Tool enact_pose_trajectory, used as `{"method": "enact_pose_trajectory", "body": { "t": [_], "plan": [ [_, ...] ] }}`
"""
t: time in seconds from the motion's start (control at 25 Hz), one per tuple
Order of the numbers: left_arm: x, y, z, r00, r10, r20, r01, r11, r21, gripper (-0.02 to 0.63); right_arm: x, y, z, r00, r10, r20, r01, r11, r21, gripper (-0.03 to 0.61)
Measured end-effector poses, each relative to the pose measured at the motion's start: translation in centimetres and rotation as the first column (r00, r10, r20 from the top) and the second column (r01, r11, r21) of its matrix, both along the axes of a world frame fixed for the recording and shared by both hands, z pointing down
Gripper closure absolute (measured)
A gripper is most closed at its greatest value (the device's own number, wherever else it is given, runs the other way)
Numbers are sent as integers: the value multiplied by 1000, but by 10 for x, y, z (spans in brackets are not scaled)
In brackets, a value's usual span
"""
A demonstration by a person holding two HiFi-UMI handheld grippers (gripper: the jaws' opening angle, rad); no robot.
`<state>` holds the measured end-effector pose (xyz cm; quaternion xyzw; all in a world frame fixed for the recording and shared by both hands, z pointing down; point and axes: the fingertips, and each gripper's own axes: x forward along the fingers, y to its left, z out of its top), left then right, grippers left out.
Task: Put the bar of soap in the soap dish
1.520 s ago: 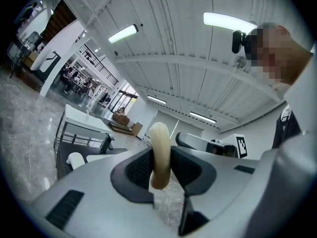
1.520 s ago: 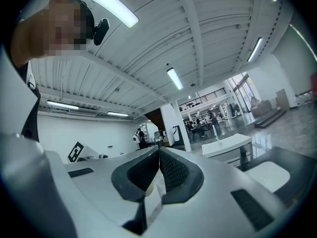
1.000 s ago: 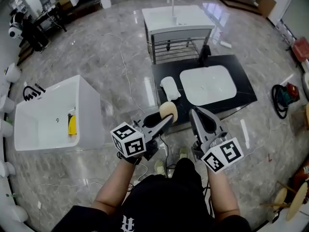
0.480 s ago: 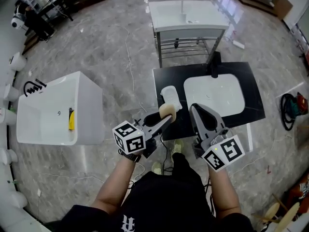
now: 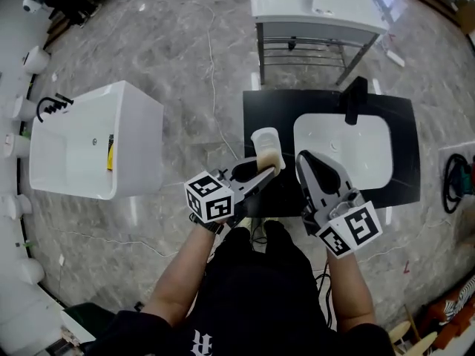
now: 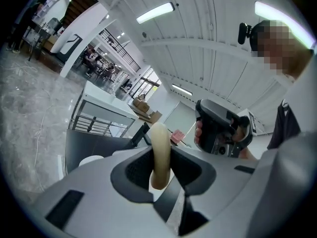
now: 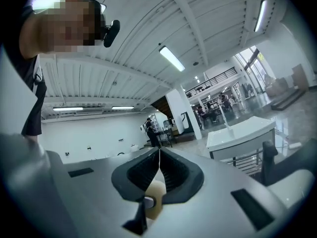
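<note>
- Two grippers in my hands, each with one marker cube; the left gripper (image 5: 272, 170) has its fingers pinching the one bar of soap (image 5: 269, 159); the right gripper (image 5: 305, 158) carries nothing.
- In the left gripper view the bar of soap (image 6: 160, 145) stands on edge, pale cream and rounded, clamped between the two dark finger pads (image 6: 136, 170); its upper half rises clear above them.
- In the right gripper view the two fingers (image 7: 178, 175) are pressed together along one thin seam, with nothing caught at the tips.
- One white soap dish (image 5: 264, 137) sits on the black table (image 5: 256, 113), just left of the basin; from the head view the held soap overlaps the dish's near edge; I cannot tell whether they touch.
- One white basin (image 5: 344, 149) is sunk into that table, with one black tap (image 5: 355, 99) at its far rim.
- A second white washbasin (image 5: 319, 4) stands on a metal frame beyond the table.
- One white bathtub (image 5: 137, 154) stands well apart on the left, on the grey marble floor (image 5: 185, 58).
</note>
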<state>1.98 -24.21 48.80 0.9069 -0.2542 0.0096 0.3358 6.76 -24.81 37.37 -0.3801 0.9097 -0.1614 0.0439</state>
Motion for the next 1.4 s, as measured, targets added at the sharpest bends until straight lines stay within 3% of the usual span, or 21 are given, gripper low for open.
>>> {"method": "enact_pose_trajectory", "body": {
  "t": [0.24, 0.56, 1.4],
  "plan": [
    [-1, -22, 56, 1000, 27, 8, -26, 998, -58, 509, 1, -10, 50, 998, 56, -13, -57, 995, -80, 571],
    [-5, -52, 117, 994, 62, 93, -59, 998, -33, 509, 5, -14, 108, 994, 111, -25, -114, 983, -145, 571],
    [3, -62, 173, 991, 83, 110, -73, 994, -86, 509, 8, -34, 142, 993, 114, -34, -118, 974, -193, 571]
  ]
}}
